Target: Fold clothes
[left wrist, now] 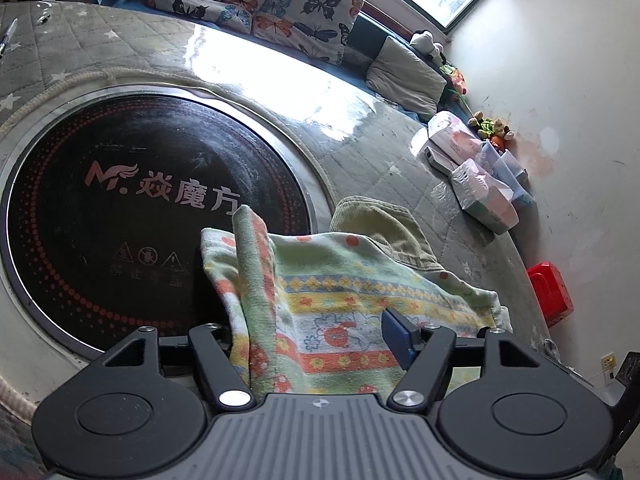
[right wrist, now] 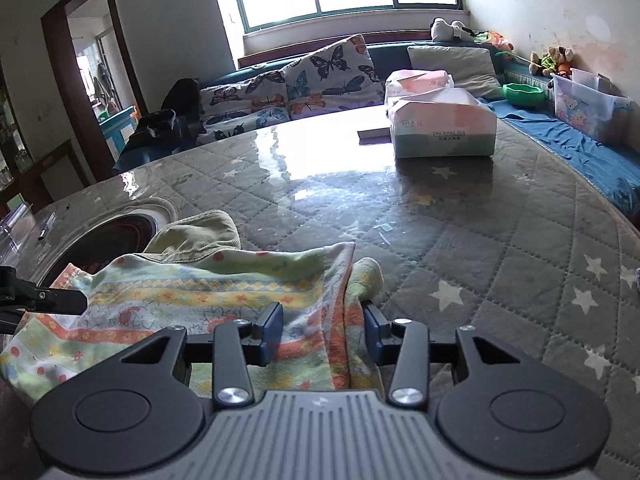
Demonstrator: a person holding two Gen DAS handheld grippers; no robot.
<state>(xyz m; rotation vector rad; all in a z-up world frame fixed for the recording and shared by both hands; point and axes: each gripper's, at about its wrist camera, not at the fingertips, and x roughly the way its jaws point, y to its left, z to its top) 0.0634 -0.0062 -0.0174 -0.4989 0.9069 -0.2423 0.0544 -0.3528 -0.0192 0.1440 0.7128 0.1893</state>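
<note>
A small patterned garment (left wrist: 340, 292) in green, yellow and orange stripes lies on the quilted table, partly over a plain olive-green garment (left wrist: 384, 224). My left gripper (left wrist: 316, 336) is open, its jaws wide apart around the garment's left edge; a raised fold (left wrist: 252, 264) stands between them and the left finger is hidden by cloth. In the right wrist view the patterned garment (right wrist: 208, 292) lies ahead, the olive one (right wrist: 196, 236) behind it. My right gripper (right wrist: 322, 332) is open around the garment's right edge, with cloth between the blue pads (right wrist: 272, 332). The left gripper's finger shows at the left edge (right wrist: 44, 296).
A round black induction cooktop (left wrist: 132, 216) is set in the table (right wrist: 480, 248), left of the clothes. Tissue packs (right wrist: 442, 128) stand at the far side. A sofa with butterfly cushions (right wrist: 320, 76), a plastic bin (right wrist: 588, 104) and a red stool (left wrist: 550, 292) surround the table.
</note>
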